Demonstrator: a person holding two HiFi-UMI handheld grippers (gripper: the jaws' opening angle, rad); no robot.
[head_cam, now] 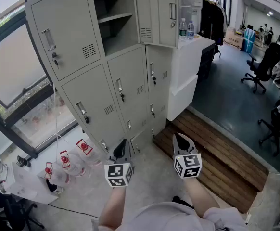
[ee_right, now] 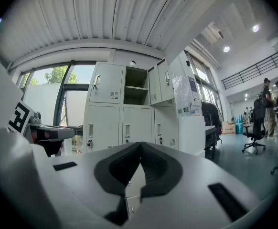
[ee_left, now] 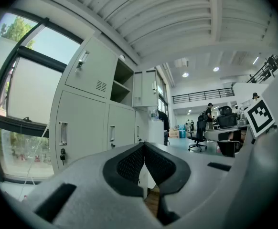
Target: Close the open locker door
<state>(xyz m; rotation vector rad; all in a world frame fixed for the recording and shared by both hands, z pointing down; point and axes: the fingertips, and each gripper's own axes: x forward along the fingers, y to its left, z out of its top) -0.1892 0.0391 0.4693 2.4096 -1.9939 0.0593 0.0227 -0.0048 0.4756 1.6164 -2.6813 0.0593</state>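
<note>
We have done nothing yet: the locker door (head_cam: 161, 13) stands open high on the locker (head_cam: 89, 95), our left hand-held gripper (head_cam: 121, 150) and right hand-held gripper (head_cam: 182, 142) closed, empty, far below.

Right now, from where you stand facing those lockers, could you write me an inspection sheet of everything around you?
Surface: pale concrete floor, with a brown wooden plank strip on its right.
Job's things: grey metal locker bank; one top door is swung wide open beside its shelved compartment.
Clutter: clear plastic bottles with red labels on the floor; two bottles on a white counter.
Grippers: left gripper and right gripper both shut, nothing between the jaws, held low and apart from the lockers.
Cables: thin dark cable on the floor, lower left.
Surroundings: large window; black office chairs.
</note>
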